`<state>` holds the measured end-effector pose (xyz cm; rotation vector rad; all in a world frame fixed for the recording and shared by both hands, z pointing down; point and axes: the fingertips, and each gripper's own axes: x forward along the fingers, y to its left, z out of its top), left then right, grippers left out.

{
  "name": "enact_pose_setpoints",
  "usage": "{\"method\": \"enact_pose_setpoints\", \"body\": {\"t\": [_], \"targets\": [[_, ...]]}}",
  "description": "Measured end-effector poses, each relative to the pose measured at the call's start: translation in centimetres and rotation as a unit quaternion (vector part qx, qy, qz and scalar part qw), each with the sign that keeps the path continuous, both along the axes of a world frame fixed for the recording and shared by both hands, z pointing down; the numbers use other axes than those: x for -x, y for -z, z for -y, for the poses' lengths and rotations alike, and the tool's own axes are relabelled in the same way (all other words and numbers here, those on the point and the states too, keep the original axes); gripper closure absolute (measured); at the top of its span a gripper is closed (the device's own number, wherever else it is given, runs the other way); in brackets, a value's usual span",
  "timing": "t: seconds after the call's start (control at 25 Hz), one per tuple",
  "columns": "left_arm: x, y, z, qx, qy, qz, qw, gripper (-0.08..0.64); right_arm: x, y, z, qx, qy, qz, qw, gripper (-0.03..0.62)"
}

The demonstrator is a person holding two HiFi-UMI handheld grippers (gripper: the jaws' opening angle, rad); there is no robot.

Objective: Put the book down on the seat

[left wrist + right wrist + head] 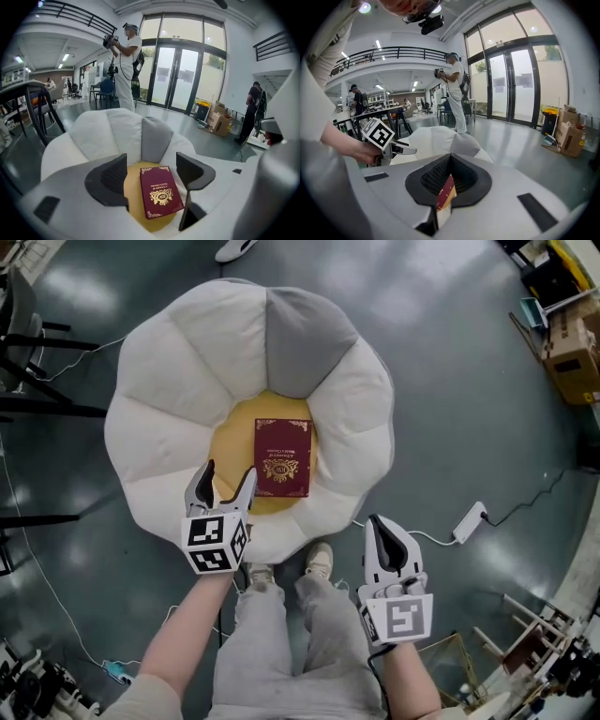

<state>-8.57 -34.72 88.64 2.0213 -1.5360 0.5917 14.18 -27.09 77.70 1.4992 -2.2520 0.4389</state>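
A dark red book (283,457) with gold print lies flat on the yellow centre (239,442) of a white flower-shaped seat (159,409). My left gripper (230,474) hovers over the seat's front petal, just left of the book's near end. It is open and holds nothing. In the left gripper view the book (161,191) lies beyond and between the spread jaws of that gripper (151,171), apart from both. My right gripper (382,526) is off the seat's front right edge, shut and empty. A strip of the book (446,190) shows through its closed jaws.
The person's legs and shoes (319,563) stand against the seat's front. A white power strip (469,521) with a cable lies on the grey floor to the right. Cardboard boxes (572,352) are far right, and black furniture legs (28,362) far left.
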Motion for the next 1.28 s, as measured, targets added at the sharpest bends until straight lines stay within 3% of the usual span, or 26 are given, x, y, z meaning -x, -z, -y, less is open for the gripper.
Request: {"method": "enact_pose_setpoints", "body": {"t": [0.2,0.32,0.48,0.68,0.8,1.08,1.28], "targets": [[0.1,9.7,-0.1,-0.054,0.015,-0.010,0.9984,0.289,-0.4,5.3,0.6,-0.004,-0.018,0.013,1.000,0.592],[0.9,16.2,-0.5,-0.084,0.028,-0.017,0.9960,0.379,-0.3,8.8,0.5,-0.001,-0.027,0.020,0.999,0.592],[1.9,23.9,-1.0,-0.115,0.032,-0.025,0.9925,0.437,0.3,15.2,1.2,-0.033,-0.029,-0.006,0.999,0.592],[3.3,33.1,-2.5,-0.152,0.045,-0.036,0.9868,0.482,1.1,24.1,1.7,-0.078,-0.025,-0.005,0.997,0.592],[3.8,38.7,-3.6,-0.174,0.037,-0.036,0.9834,0.531,1.7,29.9,1.7,-0.111,-0.018,0.000,0.994,0.592],[3.8,50.5,-6.2,-0.221,0.009,-0.056,0.9736,0.554,1.7,41.3,-1.0,-0.172,-0.003,-0.002,0.985,0.592],[2.0,58.3,-9.3,-0.276,-0.034,-0.068,0.9583,0.555,2.2,48.7,-4.5,-0.209,0.022,0.002,0.978,0.592]]}}
